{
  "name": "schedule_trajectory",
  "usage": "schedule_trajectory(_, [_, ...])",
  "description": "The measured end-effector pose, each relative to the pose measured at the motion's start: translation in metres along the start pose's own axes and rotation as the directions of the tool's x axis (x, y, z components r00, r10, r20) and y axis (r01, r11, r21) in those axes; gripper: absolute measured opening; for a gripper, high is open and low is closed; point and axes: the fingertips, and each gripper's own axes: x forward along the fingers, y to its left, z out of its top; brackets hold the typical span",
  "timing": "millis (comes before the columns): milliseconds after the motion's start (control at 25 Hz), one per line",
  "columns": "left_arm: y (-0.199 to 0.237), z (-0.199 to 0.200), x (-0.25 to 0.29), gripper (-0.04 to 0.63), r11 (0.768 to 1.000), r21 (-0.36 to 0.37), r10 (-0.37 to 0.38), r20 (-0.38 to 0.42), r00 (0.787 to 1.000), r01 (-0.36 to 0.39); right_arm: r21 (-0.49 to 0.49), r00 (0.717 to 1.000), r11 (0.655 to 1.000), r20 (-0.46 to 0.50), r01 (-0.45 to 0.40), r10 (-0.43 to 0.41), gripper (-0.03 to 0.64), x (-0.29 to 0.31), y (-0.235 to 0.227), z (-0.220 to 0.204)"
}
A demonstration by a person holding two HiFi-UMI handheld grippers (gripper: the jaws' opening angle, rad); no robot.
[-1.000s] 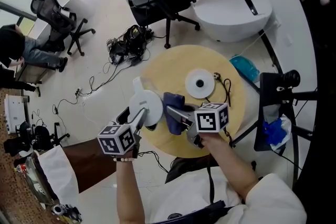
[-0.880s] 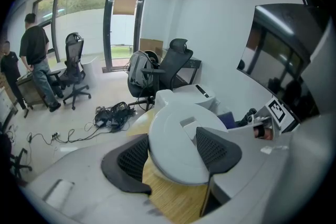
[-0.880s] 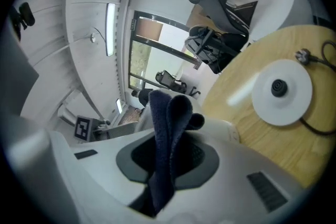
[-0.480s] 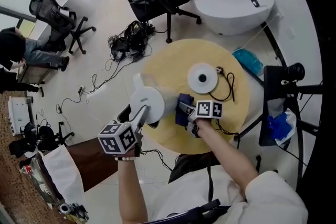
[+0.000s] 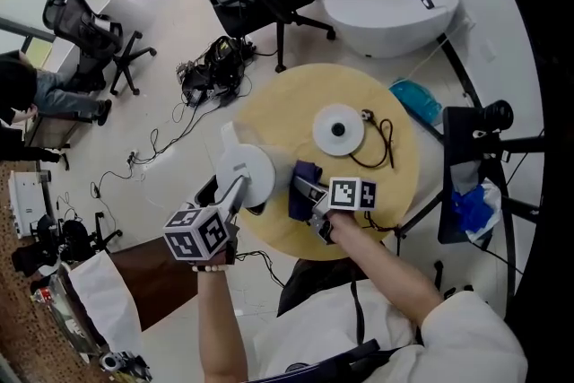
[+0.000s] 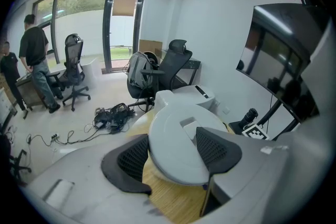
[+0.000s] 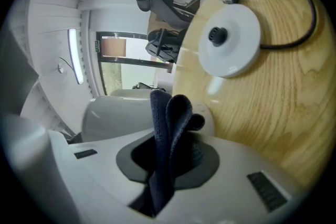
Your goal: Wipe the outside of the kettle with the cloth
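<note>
Left claw (image 6: 173, 156) is spread wide and clamped on the kettle (image 6: 173, 131). In the left gripper view both mesh pads sit on the white top, one on each side of the lid, and the kettle fills the gap between them. In the head view the kettle (image 5: 247, 178) stands at the left edge of the round wooden table (image 5: 278, 103), just left of frame centre. The left claw (image 5: 239, 193) comes in on it from the lower left.

Right claw (image 7: 168, 160) is pinched on the dark blue cloth (image 7: 170, 120). The folded fabric runs up between the jaws and fans out past the tips, at centre frame in the right gripper view. The kettle's pale wall (image 7: 121, 107) is right behind it, at centre left. From the head view, the cloth (image 5: 303, 182) is at the kettle's right flank, with the right claw (image 5: 309, 200) just below and right of it. It's against the wall or just beside it. I can't confirm contact from either view.

The white kettle base (image 5: 338, 129) is on the table towards the upper right, well apart from the kettle, with its black cord (image 5: 384, 148) looping off to the right. The right gripper view shows the same base (image 7: 231, 42) at upper right.
</note>
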Motion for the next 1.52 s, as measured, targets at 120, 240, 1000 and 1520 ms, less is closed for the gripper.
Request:
schedule_trajectory(120, [0.001,0.002,0.005,0.291,1.000,-0.001,0.000,0.022,1.000,0.000,-0.033,0.995,0.996,0.059,-0.082,0.084,0.064,-0.017,0.052,0.005])
schedule_trajectory(240, [0.002,0.000,0.006,0.291,1.000,-0.020,0.005,0.058,0.998,-0.004,-0.106,0.986,0.989,0.119,-0.105,0.118,0.064,-0.032,0.094,0.003])
schedule_trajectory(1000, [-0.003,0.011,0.016,0.293,1.000,-0.025,0.009,0.128,0.992,-0.006,-0.004,0.913,0.989,0.386,0.146,-0.133,0.066,-0.008,0.007,-0.008])
schedule_trajectory(1520, [-0.002,0.023,0.005,0.313,0.999,-0.037,-0.027,0.098,0.995,0.031,0.187,0.876,0.937,0.340,0.294,-0.343,0.066,0.018,-0.095,-0.013])
